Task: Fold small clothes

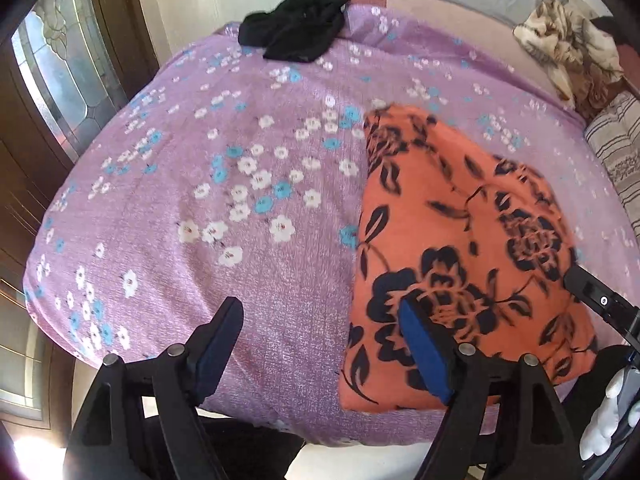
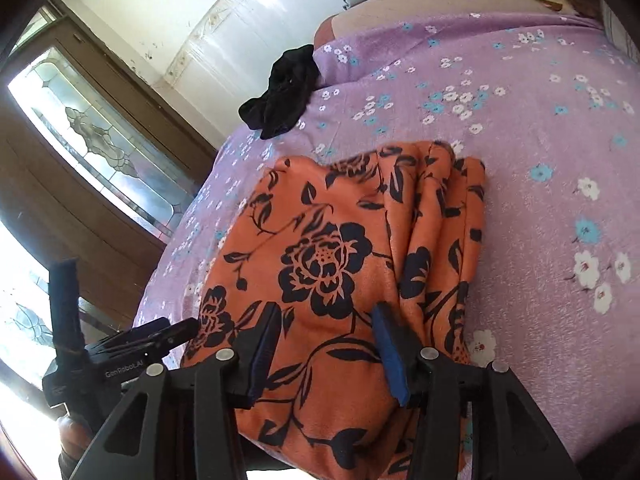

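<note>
An orange garment with black flowers (image 1: 464, 248) lies folded on the purple flowered bedspread (image 1: 224, 168), near the bed's front edge. My left gripper (image 1: 320, 320) is open above the spread at the garment's left edge, holding nothing. In the right wrist view the same orange garment (image 2: 344, 256) lies bunched in pleats on its right side. My right gripper (image 2: 326, 332) is open just over it, holding nothing. A black garment (image 1: 296, 28) lies crumpled at the far edge of the bed; it also shows in the right wrist view (image 2: 280, 92).
A brown-and-cream patterned cloth (image 1: 568, 48) and a striped pillow (image 1: 616, 148) lie at the far right. A wooden door with leaded glass (image 1: 52, 72) stands left of the bed. The other gripper shows at the left of the right wrist view (image 2: 120, 344).
</note>
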`<control>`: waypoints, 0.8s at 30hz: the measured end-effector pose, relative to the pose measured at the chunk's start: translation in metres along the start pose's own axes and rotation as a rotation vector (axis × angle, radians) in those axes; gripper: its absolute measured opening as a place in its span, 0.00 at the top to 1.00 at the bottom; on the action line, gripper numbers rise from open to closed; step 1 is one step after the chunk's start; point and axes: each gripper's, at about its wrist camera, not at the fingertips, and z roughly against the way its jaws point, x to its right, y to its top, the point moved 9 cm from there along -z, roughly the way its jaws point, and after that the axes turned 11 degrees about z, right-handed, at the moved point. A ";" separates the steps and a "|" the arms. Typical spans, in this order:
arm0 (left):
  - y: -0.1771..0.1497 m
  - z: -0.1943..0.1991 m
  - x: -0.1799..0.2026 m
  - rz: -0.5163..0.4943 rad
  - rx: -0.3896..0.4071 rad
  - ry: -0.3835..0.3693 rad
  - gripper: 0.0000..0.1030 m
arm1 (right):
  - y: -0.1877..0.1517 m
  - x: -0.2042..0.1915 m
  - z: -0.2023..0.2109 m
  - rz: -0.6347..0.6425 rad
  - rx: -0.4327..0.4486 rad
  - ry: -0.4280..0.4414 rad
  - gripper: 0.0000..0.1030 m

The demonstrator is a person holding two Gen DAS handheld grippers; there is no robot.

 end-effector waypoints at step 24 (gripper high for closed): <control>0.037 0.214 0.025 -0.018 0.496 0.140 0.02 | 0.040 -0.108 0.171 0.336 0.267 -0.207 0.37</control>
